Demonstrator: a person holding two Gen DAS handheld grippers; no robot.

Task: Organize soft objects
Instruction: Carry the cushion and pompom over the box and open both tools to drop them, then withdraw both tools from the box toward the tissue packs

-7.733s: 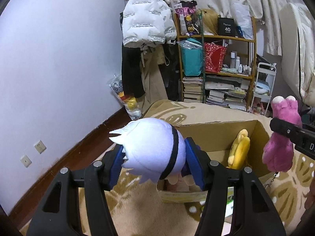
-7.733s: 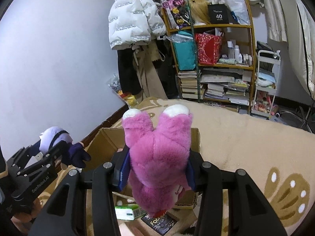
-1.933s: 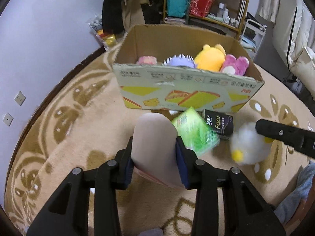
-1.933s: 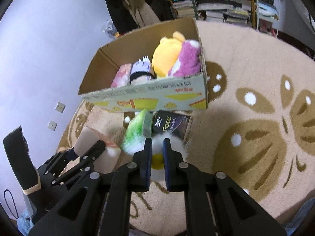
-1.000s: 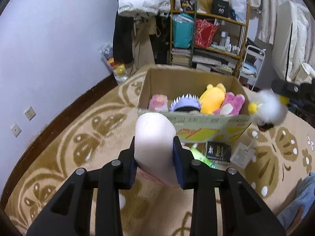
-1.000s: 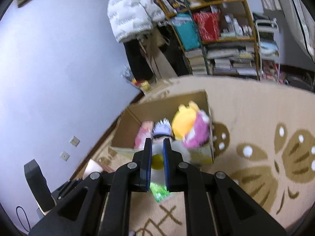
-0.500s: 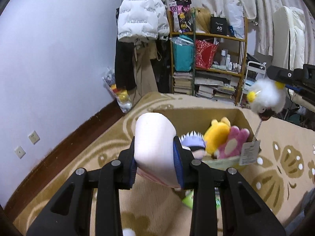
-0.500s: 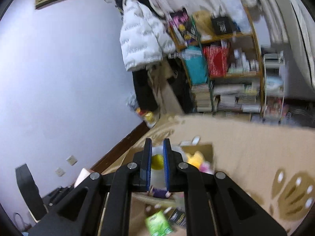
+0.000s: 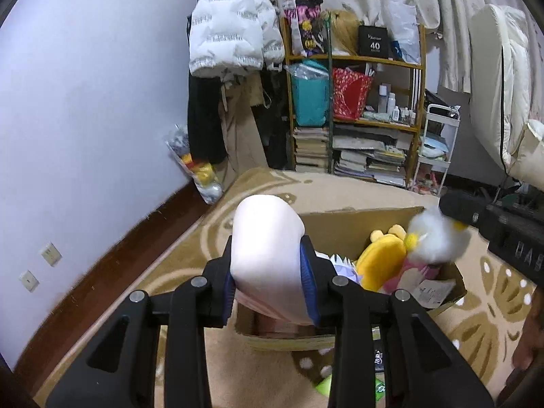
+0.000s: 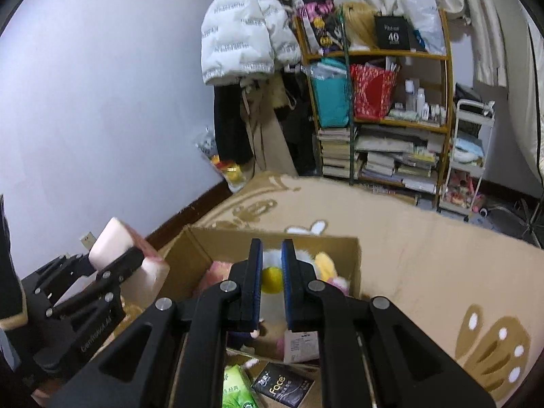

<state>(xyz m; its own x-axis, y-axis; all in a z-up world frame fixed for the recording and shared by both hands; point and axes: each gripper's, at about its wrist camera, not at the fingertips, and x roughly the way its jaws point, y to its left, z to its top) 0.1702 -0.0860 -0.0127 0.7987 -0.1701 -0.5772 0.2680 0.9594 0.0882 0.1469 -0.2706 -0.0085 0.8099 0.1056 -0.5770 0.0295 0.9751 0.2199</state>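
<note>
My left gripper (image 9: 268, 265) is shut on a pale pink soft pack (image 9: 267, 238) and holds it above the near left corner of the open cardboard box (image 9: 353, 217). It also shows in the right wrist view (image 10: 115, 241). My right gripper (image 10: 272, 261) is shut on a small white fluffy toy with a yellow beak (image 10: 272, 277), over the box (image 10: 204, 248). That toy shows in the left wrist view (image 9: 435, 238) above a yellow plush (image 9: 380, 261) and a pink plush (image 9: 411, 275) in the box.
A green tissue pack (image 10: 238, 391) and a black "Face" pack (image 10: 282, 387) lie on the beige rug (image 10: 425, 255) in front of the box. A crowded shelf (image 9: 357, 119), hanging coats (image 9: 231, 34) and a white trolley (image 9: 438, 146) stand at the far wall.
Both grippers have risen from the rug with their loads and now hover over the box. The white toy has come down from beside the box to above the plush toys.
</note>
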